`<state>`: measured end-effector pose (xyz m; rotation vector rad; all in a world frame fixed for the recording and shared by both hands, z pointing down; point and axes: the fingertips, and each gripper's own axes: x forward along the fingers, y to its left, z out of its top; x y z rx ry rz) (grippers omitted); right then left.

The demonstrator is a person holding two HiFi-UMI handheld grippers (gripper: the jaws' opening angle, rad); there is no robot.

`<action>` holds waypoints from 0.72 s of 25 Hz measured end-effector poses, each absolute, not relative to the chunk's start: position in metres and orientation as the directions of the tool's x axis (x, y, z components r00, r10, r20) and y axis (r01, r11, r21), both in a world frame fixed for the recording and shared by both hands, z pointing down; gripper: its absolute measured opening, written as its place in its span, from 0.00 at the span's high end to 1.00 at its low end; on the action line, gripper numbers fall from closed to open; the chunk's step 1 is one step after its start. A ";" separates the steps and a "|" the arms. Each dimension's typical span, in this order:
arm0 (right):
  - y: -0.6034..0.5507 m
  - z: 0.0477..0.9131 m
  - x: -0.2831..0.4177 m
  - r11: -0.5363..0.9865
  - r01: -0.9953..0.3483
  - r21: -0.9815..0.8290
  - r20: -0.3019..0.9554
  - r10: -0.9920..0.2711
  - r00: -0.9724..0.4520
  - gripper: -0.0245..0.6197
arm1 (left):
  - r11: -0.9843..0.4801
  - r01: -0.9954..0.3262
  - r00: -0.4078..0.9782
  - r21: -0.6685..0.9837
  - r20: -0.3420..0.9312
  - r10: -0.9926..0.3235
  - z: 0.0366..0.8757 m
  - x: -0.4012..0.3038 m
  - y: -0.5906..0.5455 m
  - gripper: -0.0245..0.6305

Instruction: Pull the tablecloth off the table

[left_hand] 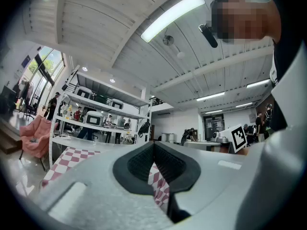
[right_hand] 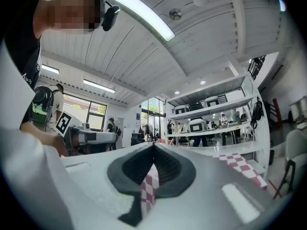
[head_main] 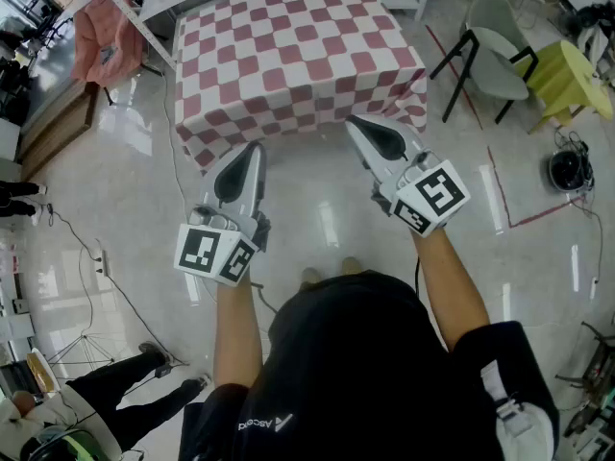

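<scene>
A red-and-white checked tablecloth [head_main: 298, 46] covers a square table and hangs down its near side. My left gripper [head_main: 256, 148] meets the cloth's hanging hem left of centre, jaws together. My right gripper [head_main: 350, 120] meets the same hem right of centre, also closed. In the left gripper view the jaws [left_hand: 153, 143] are closed at the tip and a strip of checked cloth [left_hand: 158, 183] runs down between the black pads. The right gripper view shows the same: closed jaws [right_hand: 154, 144] with checked cloth [right_hand: 149, 183] pinched between them. The cloth still lies flat on the tabletop.
A grey chair [head_main: 495, 51] and a yellow stool [head_main: 567, 75] stand right of the table. A pink armchair [head_main: 101, 36] is at the far left. Cables [head_main: 86, 257] trail over the glossy floor, and a person's legs [head_main: 125, 392] show at the lower left.
</scene>
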<state>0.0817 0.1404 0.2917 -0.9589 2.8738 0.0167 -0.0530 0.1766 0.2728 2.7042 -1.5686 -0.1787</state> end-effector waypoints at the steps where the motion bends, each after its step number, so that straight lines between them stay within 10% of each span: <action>1: 0.139 0.291 0.083 0.801 -0.598 -0.024 -0.112 -0.596 -0.795 0.96 | -0.496 -0.866 0.489 0.066 -0.094 -0.867 0.272 -0.052 0.175 0.95; 18: 0.111 0.295 0.120 0.829 -0.560 0.013 -0.129 -0.554 -0.823 0.96 | -0.408 -0.911 0.403 0.060 -0.077 -0.912 0.274 -0.021 0.143 0.95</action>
